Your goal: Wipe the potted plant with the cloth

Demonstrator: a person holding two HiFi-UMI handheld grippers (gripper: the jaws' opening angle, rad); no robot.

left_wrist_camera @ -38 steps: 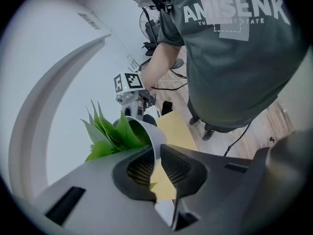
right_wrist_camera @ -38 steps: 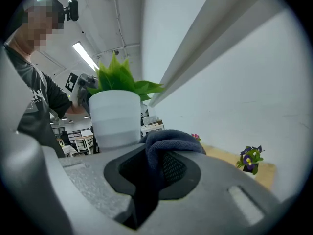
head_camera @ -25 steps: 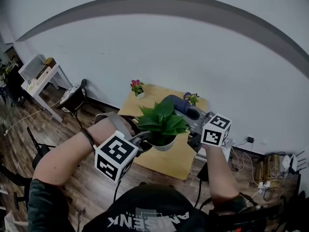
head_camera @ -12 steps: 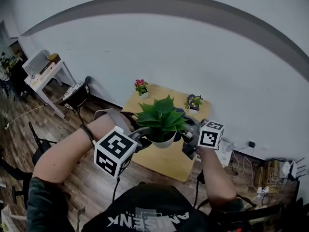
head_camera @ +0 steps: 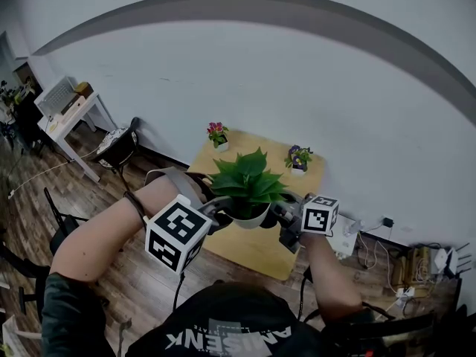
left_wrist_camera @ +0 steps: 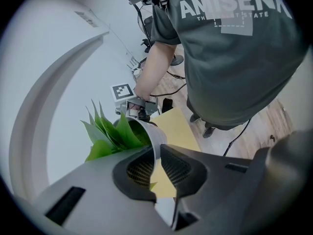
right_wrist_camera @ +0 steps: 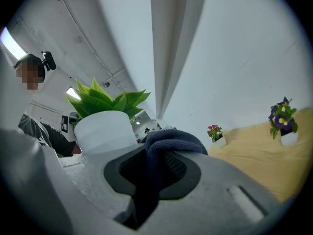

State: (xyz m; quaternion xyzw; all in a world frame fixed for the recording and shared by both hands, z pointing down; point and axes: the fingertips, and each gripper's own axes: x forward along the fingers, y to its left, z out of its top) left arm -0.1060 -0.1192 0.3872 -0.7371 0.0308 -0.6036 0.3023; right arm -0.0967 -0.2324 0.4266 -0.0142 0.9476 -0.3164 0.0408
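Note:
The potted plant, green leaves (head_camera: 249, 181) in a white pot (head_camera: 251, 216), is held up above the small wooden table (head_camera: 256, 250). My left gripper (head_camera: 219, 216) is shut on the pot's rim (left_wrist_camera: 156, 142), with the thin white wall between its pads. My right gripper (head_camera: 281, 216) is at the pot's right side, shut on a dark blue cloth (right_wrist_camera: 168, 140) that bulges out between the jaws. In the right gripper view the pot (right_wrist_camera: 104, 131) and leaves (right_wrist_camera: 105, 99) stand just beyond the cloth at the left; whether cloth and pot touch I cannot tell.
On the far edge of the table stand a small pink-flowered pot (head_camera: 216, 134) and a purple-flowered pot (head_camera: 298, 157). A white wall is behind it. A white side table (head_camera: 68, 111) and a chair (head_camera: 115, 149) are at the left, cables and power strips (head_camera: 416, 262) on the floor at the right.
My right gripper has come down with the cloth from beside the leaves to the pot's side, rolling as it went. The left gripper and the pot have stayed put.

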